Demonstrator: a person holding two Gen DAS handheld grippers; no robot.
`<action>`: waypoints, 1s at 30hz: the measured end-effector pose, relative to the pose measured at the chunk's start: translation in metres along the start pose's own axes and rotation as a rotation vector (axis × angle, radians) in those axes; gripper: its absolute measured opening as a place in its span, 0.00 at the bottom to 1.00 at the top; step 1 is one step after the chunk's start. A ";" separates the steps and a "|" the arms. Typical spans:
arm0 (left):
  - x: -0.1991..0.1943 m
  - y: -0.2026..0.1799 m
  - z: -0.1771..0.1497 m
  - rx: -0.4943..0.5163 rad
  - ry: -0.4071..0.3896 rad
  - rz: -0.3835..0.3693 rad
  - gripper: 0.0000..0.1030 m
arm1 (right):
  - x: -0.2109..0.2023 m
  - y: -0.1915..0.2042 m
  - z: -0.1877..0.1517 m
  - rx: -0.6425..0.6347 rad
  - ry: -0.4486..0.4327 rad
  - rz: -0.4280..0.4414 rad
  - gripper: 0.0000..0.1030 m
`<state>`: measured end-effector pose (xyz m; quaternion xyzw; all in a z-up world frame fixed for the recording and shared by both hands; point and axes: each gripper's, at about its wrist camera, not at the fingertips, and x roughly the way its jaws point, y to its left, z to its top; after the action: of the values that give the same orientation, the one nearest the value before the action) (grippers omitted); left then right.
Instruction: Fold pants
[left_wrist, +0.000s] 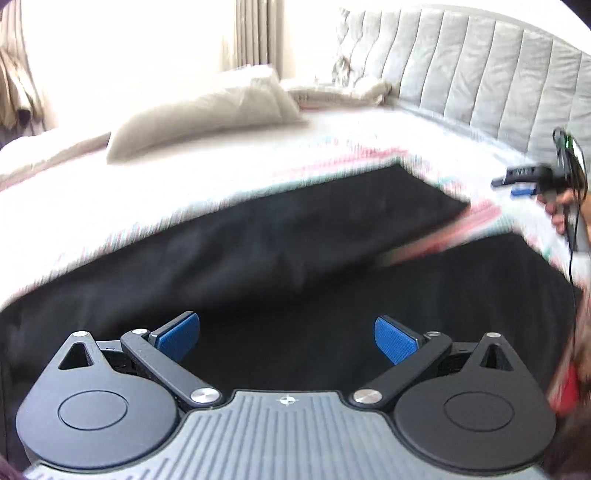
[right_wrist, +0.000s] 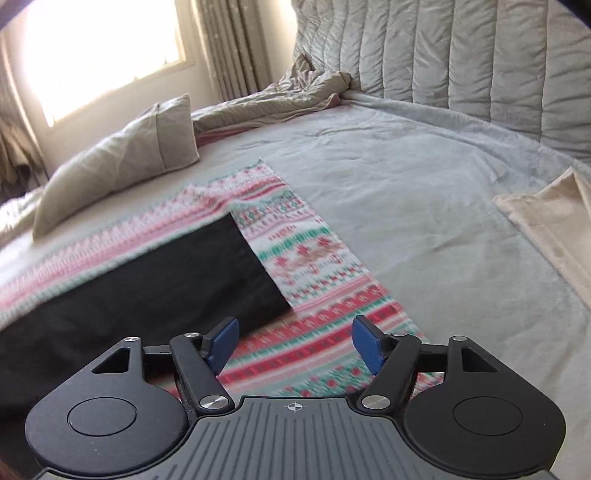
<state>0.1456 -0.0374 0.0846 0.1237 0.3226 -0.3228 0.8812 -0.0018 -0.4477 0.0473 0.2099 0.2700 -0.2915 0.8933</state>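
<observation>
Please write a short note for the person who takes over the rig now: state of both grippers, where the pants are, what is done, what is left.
Left gripper: open, holds nothing, above the black pants.
Right gripper: open, holds nothing, above the patterned blanket, beside the end of one pant leg.
The pants lie spread on the patterned blanket on the bed; the two legs are apart, with a strip of blanket between them.
Done: pants laid out, no fold visible yet.
Left: probably bring one leg over the other, then fold along the length.
</observation>
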 end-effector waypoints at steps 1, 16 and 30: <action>0.012 -0.004 0.013 0.001 -0.018 -0.007 1.00 | 0.007 0.003 0.004 0.030 -0.001 0.014 0.67; 0.293 -0.046 0.159 0.145 0.021 -0.021 1.00 | 0.117 0.016 -0.012 0.034 -0.023 -0.017 0.66; 0.382 -0.094 0.183 0.132 0.094 -0.332 0.84 | 0.108 0.009 -0.021 -0.023 -0.053 -0.001 0.38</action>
<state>0.3973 -0.3737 -0.0245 0.1412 0.3577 -0.4782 0.7896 0.0702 -0.4731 -0.0320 0.1917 0.2495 -0.2941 0.9025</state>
